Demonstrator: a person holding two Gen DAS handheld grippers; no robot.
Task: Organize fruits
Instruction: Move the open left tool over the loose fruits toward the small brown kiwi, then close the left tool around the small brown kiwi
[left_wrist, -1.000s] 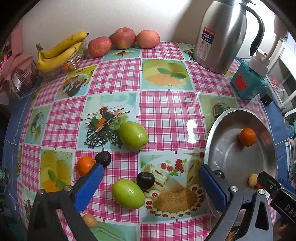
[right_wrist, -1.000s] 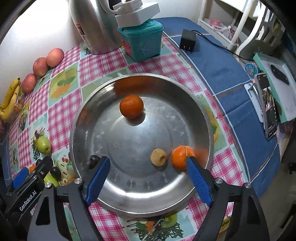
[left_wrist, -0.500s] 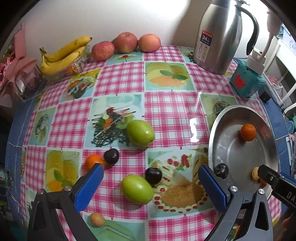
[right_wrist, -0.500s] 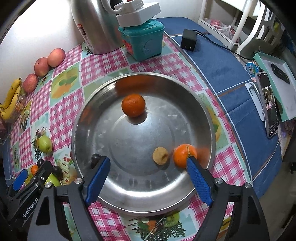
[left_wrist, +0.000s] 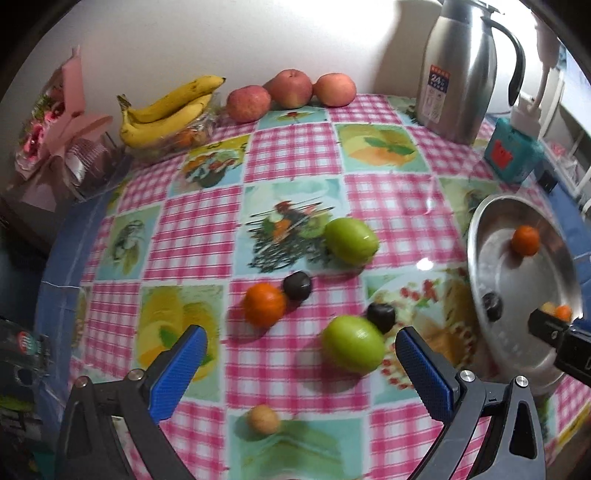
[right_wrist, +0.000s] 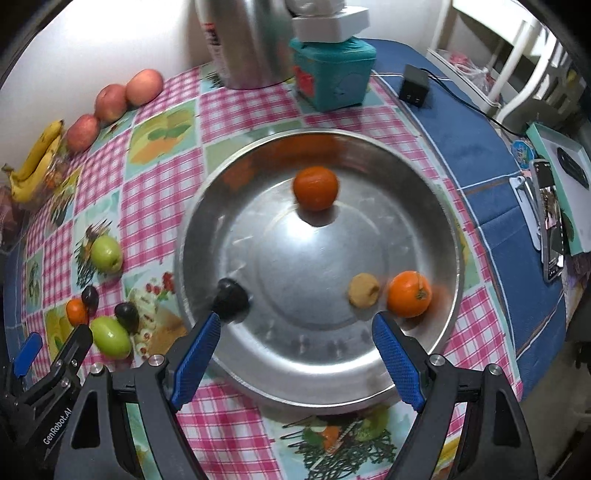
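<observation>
Left hand-held gripper (left_wrist: 301, 363) above green fruit (left_wrist: 352, 343)

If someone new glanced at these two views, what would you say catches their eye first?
Probably the big shiny metal basin at the table's right side, holding two oranges, a dark plum and a small tan fruit. Next, the loose fruit on the pink checkered tablecloth: two green fruits, an orange and dark plums. Both the left gripper and right gripper hang open and empty.
</observation>
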